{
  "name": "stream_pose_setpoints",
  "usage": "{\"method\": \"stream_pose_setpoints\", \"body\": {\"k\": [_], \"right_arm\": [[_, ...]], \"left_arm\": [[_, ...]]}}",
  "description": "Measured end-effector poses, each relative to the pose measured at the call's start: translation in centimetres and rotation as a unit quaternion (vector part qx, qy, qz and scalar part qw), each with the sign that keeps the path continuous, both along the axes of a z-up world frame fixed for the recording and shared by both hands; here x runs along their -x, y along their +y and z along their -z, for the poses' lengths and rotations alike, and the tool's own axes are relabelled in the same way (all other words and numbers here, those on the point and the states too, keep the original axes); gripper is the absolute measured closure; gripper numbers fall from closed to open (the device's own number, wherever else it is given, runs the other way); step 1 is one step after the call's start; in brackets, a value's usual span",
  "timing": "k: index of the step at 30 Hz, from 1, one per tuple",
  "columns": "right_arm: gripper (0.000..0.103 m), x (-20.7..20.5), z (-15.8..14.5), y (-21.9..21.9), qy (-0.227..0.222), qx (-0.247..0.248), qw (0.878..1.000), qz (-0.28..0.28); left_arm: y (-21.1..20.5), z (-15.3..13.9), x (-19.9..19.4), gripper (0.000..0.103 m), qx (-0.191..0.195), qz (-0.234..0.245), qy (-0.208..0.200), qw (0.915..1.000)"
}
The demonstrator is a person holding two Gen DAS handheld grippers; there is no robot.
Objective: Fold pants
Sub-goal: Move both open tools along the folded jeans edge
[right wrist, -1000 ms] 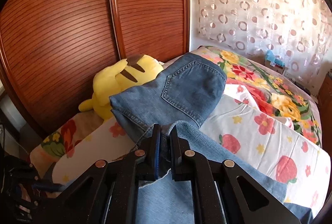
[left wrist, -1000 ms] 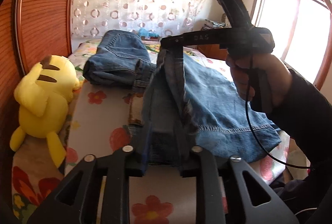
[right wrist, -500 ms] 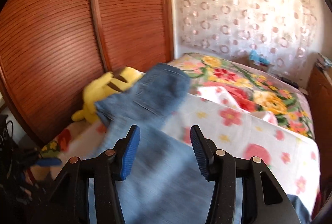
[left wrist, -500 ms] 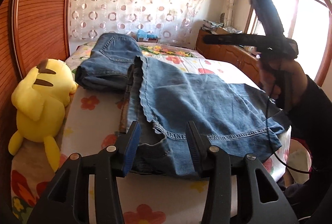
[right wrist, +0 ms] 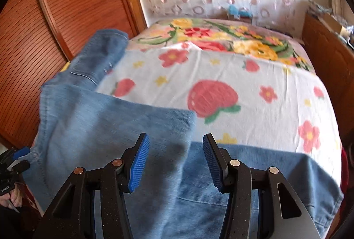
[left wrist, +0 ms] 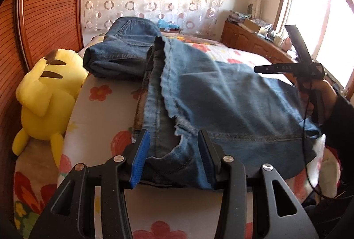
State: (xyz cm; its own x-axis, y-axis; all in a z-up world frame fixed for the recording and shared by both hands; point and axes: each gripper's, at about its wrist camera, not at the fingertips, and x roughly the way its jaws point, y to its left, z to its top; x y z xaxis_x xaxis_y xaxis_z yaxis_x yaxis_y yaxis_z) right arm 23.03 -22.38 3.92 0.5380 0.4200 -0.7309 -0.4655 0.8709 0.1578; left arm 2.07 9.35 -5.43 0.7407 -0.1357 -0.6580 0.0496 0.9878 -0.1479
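Note:
Blue jeans [left wrist: 221,95] lie spread across the flowered bed [left wrist: 104,110], their waist part bunched at the far left [left wrist: 124,50]. My left gripper [left wrist: 173,157] is open at the near hem; the cloth lies between its blue pads [left wrist: 140,157] without being pinched. In the right wrist view, my right gripper [right wrist: 174,159] hovers open just above the pale denim [right wrist: 99,128], and nothing is between its fingers. The left wrist view also shows that right gripper [left wrist: 287,67] from the side, held by a hand [left wrist: 316,95] over the jeans' right edge.
A yellow plush toy [left wrist: 48,95] leans at the bed's left side against a wooden sliding wardrobe [left wrist: 48,6]. A wooden dresser [left wrist: 250,39] with clutter stands on the right below the window. The flowered sheet [right wrist: 243,88] beyond the jeans is bare.
Both grippers let go of the denim and opened. The lifted cloth dropped flat onto the bed. The right gripper swung away to the right and lower; the left sank slightly.

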Motion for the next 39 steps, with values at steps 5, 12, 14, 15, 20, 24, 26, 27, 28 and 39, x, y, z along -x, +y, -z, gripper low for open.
{"method": "stream_pose_setpoints", "body": {"k": [5, 12, 14, 15, 20, 24, 26, 27, 28, 39], "right_arm": [[0.051, -1.7, 0.6, 0.4, 0.016, -0.001, 1.0, 0.002], [0.051, 0.3, -1.7, -1.2, -0.018, -0.004, 1.0, -0.003], [0.051, 1.8, -3.0, -2.3, -0.034, -0.001, 0.999, -0.005], [0.051, 2.5, -3.5, -2.8, -0.041, -0.001, 0.999, -0.005], [0.051, 6.6, -6.5, -7.0, -0.081, 0.005, 0.997, 0.007], [0.051, 9.7, -8.1, -10.8, -0.105, 0.013, 0.994, 0.028], [0.051, 11.1, -8.4, -12.6, -0.113, 0.013, 0.993, 0.04], [0.051, 11.9, -8.6, -13.6, -0.116, 0.013, 0.992, 0.047], [0.051, 12.7, -8.5, -14.4, -0.118, 0.014, 0.991, 0.054], [0.051, 15.7, -2.7, -21.0, -0.075, 0.009, 0.988, 0.132]], "left_arm": [[0.5, 0.9, 0.3, 0.063, -0.009, -0.005, 0.008, 0.9999], [0.5, 0.4, 2.0, 0.083, 0.008, 0.009, -0.02, 0.9997], [0.8, 0.5, 2.2, 0.083, 0.01, 0.0, -0.021, 0.9997], [0.9, 0.6, 2.2, 0.083, 0.011, -0.002, -0.019, 0.9997], [0.8, 0.7, 2.1, 0.083, 0.012, -0.01, -0.018, 0.9997], [0.5, 0.0, 2.1, 0.082, 0.004, -0.013, -0.019, 0.9997], [0.4, -0.3, 2.0, 0.081, 0.001, -0.013, -0.018, 0.9998], [0.3, -0.5, 2.0, 0.08, -0.001, -0.014, -0.017, 0.9997], [0.2, -0.8, 2.0, 0.077, -0.004, -0.014, -0.019, 0.9997], [-2.3, -3.3, 0.3, 0.022, -0.001, 0.026, -0.045, 0.9987]]}}
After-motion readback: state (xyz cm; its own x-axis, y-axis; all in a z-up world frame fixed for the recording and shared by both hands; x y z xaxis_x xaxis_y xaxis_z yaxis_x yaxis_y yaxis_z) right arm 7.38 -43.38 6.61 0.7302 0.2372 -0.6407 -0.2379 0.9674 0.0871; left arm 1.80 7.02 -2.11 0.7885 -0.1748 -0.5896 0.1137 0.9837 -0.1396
